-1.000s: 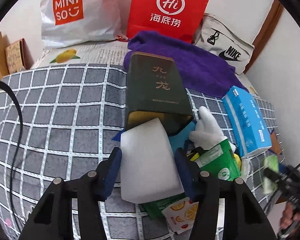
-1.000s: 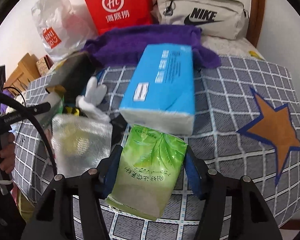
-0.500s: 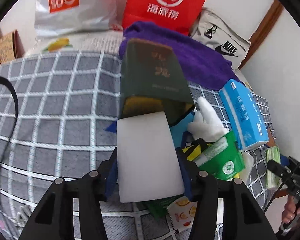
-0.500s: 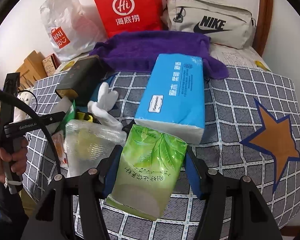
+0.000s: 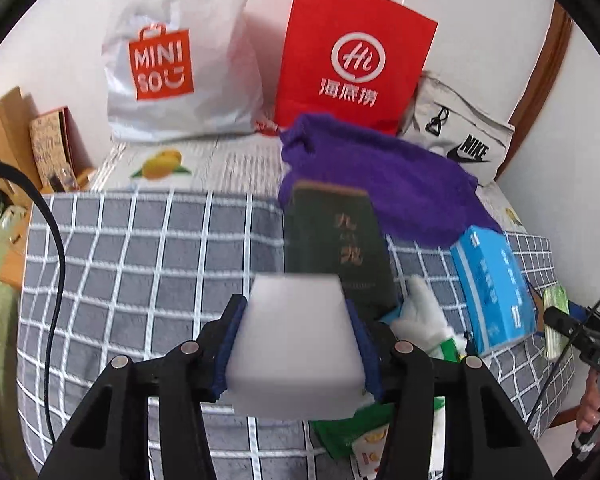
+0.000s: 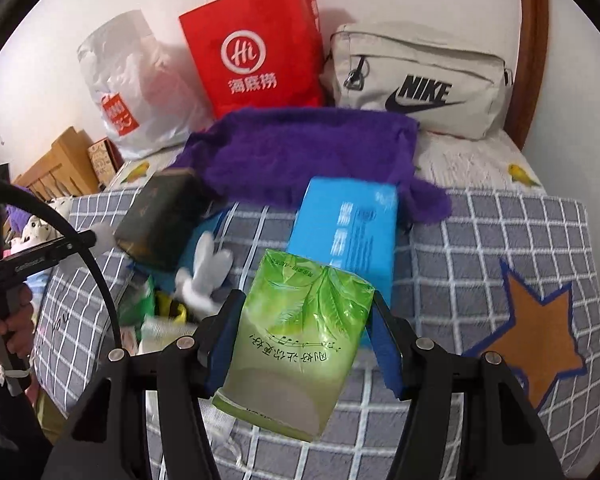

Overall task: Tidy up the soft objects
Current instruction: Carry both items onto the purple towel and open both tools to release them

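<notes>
The white sponge block [image 5: 296, 344] sits pinched between the blue pads of the left gripper [image 5: 298, 350], whose jaws are closing on it, above the checked bedcover [image 5: 132, 264] in front of a dark green box [image 5: 336, 252]. The right gripper [image 6: 306, 340] clamps a green tissue pack [image 6: 296, 344], just before the blue tissue box [image 6: 346, 228] and purple towel [image 6: 312, 152]

left gripper [image 5: 298, 354] closing tighter on white sponge [image 5: 296, 344], now lifted clear above dark green box [image 5: 338, 248], right gripper [image 6: 304, 344] raising green tissue pack [image 6: 300, 340] higher over bed [image 6: 480, 248]
</notes>
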Motion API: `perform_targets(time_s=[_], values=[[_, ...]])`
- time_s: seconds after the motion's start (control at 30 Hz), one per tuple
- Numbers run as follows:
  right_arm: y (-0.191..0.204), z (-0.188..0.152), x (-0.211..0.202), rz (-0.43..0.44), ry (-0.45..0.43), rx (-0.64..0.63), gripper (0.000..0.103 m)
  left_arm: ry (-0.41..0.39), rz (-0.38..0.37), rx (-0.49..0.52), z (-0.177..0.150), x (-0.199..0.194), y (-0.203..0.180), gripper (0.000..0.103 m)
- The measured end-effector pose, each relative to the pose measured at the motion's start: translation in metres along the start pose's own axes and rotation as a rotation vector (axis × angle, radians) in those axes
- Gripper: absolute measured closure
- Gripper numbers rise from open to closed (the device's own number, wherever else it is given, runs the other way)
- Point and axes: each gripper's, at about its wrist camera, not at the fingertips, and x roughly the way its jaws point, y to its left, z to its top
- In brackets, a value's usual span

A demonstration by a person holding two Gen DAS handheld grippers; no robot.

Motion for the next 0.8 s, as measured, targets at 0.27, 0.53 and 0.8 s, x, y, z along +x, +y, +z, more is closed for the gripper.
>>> perform_targets(time_s=[0.27,0.53,0.8], values=[[-0.01,0.033,0.007,-0.015,-0.029,-0.015,0.043,-0.046,0.017,0.023,0.025,-0.012,-0.004,0.056],[0.0,0.041,0.016,0.002,-0.024,-0.039,0.043,-0.042,-0.023,0.002,0.035,-0.007,0.004,0.056],[-0.003,0.064,0.03,-0.008,-0.037,-0.043,0.043,-0.069,-0.045,0.035,0.055,-0.002,-0.009,0.056]])
